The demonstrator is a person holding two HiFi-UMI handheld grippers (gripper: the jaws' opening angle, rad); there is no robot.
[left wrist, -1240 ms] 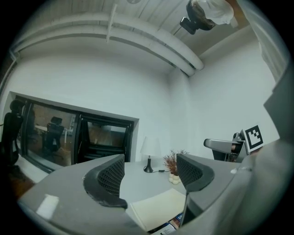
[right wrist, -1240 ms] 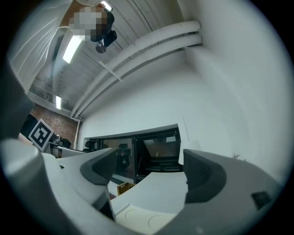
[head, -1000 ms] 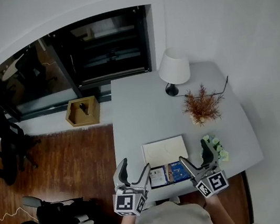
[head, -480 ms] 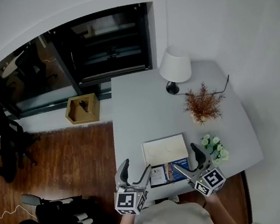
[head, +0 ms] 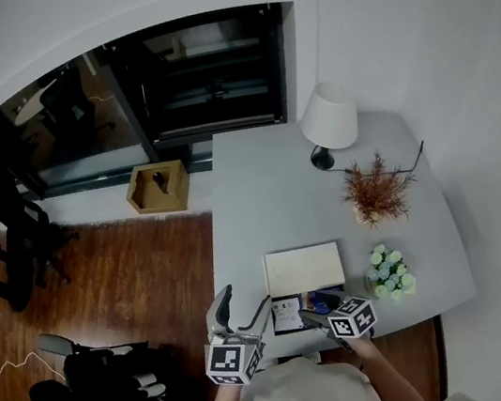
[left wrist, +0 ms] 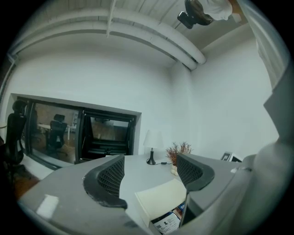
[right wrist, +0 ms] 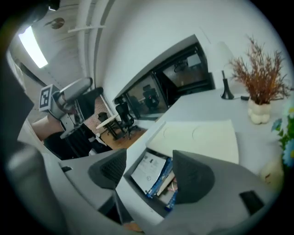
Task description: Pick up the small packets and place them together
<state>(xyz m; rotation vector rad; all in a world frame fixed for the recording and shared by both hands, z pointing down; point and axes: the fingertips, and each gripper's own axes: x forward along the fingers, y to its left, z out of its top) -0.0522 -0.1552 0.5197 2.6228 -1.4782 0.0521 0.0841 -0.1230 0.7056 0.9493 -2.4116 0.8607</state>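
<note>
Right hand-held gripper (right wrist: 149, 159) jaws just closing, packets (right wrist: 148, 173) between, in drawer (right wrist: 137, 196).

I saw a grey table (head: 260, 203) standing against a white wall, with a white-shaded lamp (head: 330, 124) on a dark base near its far right corner. A thin black cable (head: 410, 161) ran from the lamp's foot toward the wall. Nearer to me stood a rust-coloured dried plant (head: 377, 188) in a pale pot, and nearer still, by the right edge, a small bunch of pale flowers (head: 388, 272). A flat cream board (head: 304, 269) lay close to the front edge. Left of the table, an open wooden box (head: 157, 188) sat by the wood floor (head: 120, 274), below a dark glazed opening (head: 202, 79). A black office chair (head: 18, 229) stood at far left.
</note>
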